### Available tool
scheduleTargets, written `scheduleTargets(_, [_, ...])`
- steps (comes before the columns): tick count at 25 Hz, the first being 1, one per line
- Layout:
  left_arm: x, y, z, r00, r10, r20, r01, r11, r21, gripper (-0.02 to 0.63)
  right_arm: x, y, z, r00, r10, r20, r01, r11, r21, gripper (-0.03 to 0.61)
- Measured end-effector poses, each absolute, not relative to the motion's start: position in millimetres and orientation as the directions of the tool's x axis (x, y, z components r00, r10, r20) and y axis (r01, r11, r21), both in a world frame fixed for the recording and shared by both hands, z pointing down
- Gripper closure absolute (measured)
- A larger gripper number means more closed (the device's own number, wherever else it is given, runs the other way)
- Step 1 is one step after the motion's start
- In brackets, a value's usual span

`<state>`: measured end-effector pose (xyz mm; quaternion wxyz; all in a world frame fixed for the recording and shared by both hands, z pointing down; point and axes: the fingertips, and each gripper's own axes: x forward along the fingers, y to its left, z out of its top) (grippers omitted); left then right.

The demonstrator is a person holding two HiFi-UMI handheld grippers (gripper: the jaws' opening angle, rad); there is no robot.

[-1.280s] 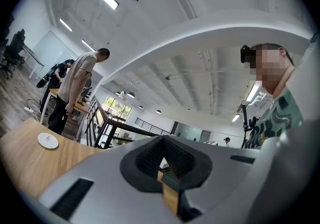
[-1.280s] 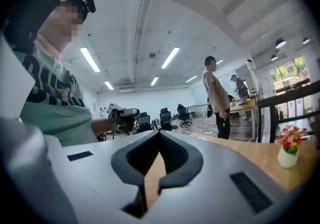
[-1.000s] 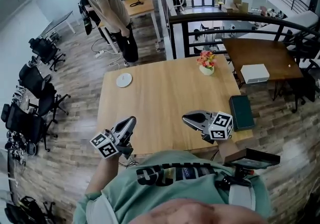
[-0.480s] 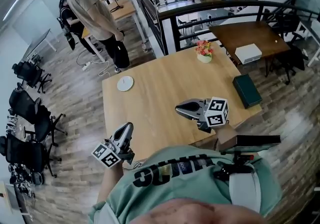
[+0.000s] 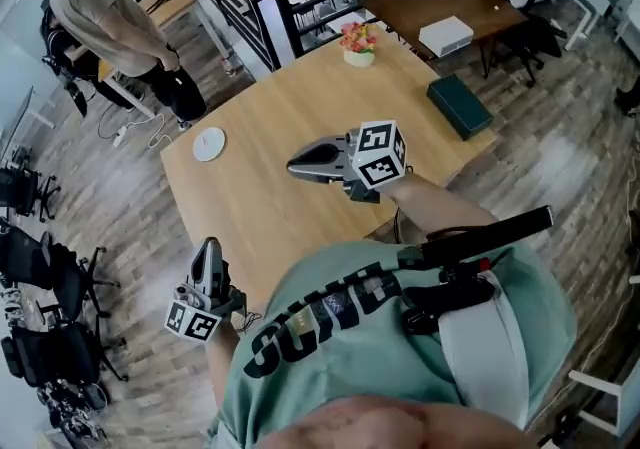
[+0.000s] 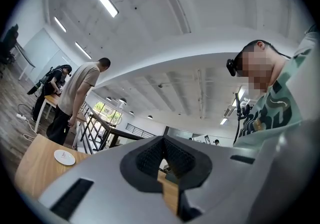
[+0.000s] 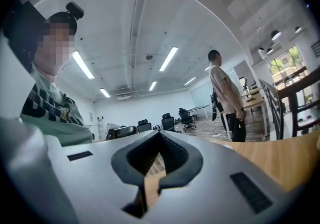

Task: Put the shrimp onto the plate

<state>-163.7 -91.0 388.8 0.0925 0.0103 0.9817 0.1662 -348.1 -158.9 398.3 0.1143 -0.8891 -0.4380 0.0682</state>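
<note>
Holding right gripper [image 5: 295,166] over middle of desk [image 5: 300,107], fingers pressed together, empty. Holding left gripper [image 5: 208,249] off desk's near edge, fingers likewise together, gripping nothing. Seeing plate [image 5: 210,144] on desk's far-left part.

the wearer's torso [image 5: 380,337] hides the near edge of the table [image 5: 300,107]. the white plate [image 5: 209,144] at the far left is too small to tell what lies on it.

Head camera steeply above table [image 5: 262,127]
</note>
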Motion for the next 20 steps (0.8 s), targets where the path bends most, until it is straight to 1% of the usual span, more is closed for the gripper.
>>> scheduleTargets(6, [-180, -107, 399, -0.981, 0.089, -0.175, 0.020, 0.933, 0.360, 0.607, -376, -172, 398, 0.613, 0.790, -0.012, 0.758, -0.591, -0.276, 0.572])
scheduleTargets(12, [-205, -121, 399, -0.981, 0.067, -0.183, -0.005, 0.930, 0.368, 0.607, -395, -185, 406, 0.603, 0.798, 0.007, 0.769, -0.579, -0.271, 0.572])
scheduleTargets(15, [-206, -121, 397, -0.980, 0.064, -0.188, -0.009, 0.932, 0.362, 0.607, -400, -187, 406, 0.571, 0.821, 0.021, 0.802, -0.552, -0.227, 0.572])
scheduleTargets(20, [-201, -119, 395, -0.979, 0.062, -0.192, -0.012, 0.931, 0.364, 0.607, -402, -191, 401, 0.552, 0.834, 0.012, 0.814, -0.536, -0.224, 0.572])
